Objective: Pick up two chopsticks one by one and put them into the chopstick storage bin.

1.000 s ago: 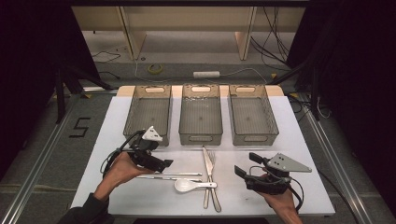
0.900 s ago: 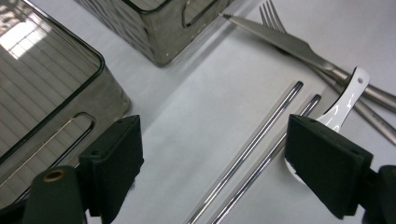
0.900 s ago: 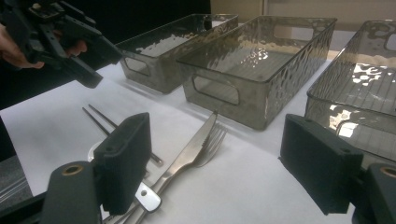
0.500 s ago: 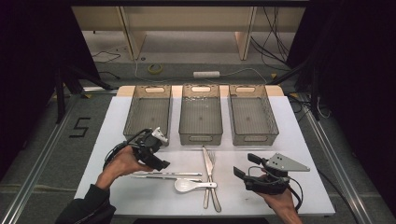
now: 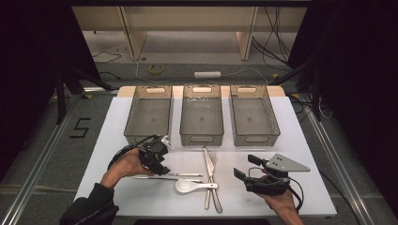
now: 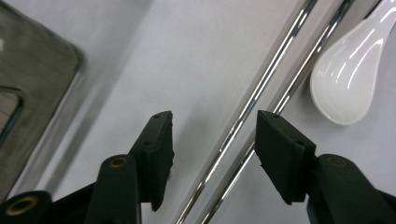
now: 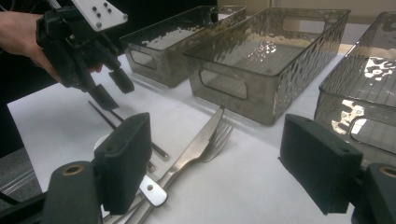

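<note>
A pair of metal chopsticks lies on the white table, with a white spoon just in front of it. My left gripper points down over the chopsticks' left end. Its jaws have just been closing, and in the left gripper view the chopsticks run between the pads of my left gripper, which stand apart without pressing on them. The spoon's bowl lies just beyond. My right gripper rests open at the front right, nothing between its jaws.
A knife and fork lie side by side at the table's middle. Three clear plastic bins stand in a row behind: left, middle, right. The right gripper view shows the left gripper across the cutlery.
My left gripper has come down and slightly back onto the chopsticks, and its jaws have narrowed around them. The right gripper has kept still.
</note>
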`<move>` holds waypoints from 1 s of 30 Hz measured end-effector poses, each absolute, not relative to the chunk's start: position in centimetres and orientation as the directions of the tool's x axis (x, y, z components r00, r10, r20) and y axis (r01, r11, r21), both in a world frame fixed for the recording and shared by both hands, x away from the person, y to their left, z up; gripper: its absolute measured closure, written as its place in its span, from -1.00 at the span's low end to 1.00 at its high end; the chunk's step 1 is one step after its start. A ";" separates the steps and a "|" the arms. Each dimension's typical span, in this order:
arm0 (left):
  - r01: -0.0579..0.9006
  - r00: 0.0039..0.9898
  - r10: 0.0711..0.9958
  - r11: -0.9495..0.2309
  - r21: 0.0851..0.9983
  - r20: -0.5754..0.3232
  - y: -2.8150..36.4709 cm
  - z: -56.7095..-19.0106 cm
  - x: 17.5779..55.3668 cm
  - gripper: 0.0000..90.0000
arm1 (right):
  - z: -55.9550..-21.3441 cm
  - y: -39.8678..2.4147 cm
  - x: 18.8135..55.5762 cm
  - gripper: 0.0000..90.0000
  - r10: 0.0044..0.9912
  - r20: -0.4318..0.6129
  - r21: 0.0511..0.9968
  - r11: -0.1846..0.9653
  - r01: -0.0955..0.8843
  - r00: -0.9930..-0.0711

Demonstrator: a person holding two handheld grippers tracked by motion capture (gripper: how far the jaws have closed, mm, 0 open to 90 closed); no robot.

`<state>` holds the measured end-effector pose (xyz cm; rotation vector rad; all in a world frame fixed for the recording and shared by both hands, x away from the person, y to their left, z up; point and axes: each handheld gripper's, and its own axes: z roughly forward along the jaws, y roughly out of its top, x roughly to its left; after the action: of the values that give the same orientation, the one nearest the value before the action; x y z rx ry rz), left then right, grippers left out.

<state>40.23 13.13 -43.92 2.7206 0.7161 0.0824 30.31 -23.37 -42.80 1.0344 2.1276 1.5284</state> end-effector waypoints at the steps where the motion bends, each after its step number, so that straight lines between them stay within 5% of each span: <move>1: 0.468 0.874 0.486 -0.824 0.320 -0.029 13.1 -44.1 40.2 0.06 | -42.8 -23.4 30.3 -0.42 0.714 0.146 0.915 0.166 0.368 -0.685; 30: 0.368 0.928 0.373 -0.907 0.204 -0.014 11.7 -45.8 40.3 0.55 | -42.9 -23.3 30.4 -0.42 0.709 0.147 0.910 0.177 0.375 -0.690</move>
<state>40.29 11.71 -45.77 2.8828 0.5607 0.0376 30.43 -23.29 -42.89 1.0335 2.1479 1.5172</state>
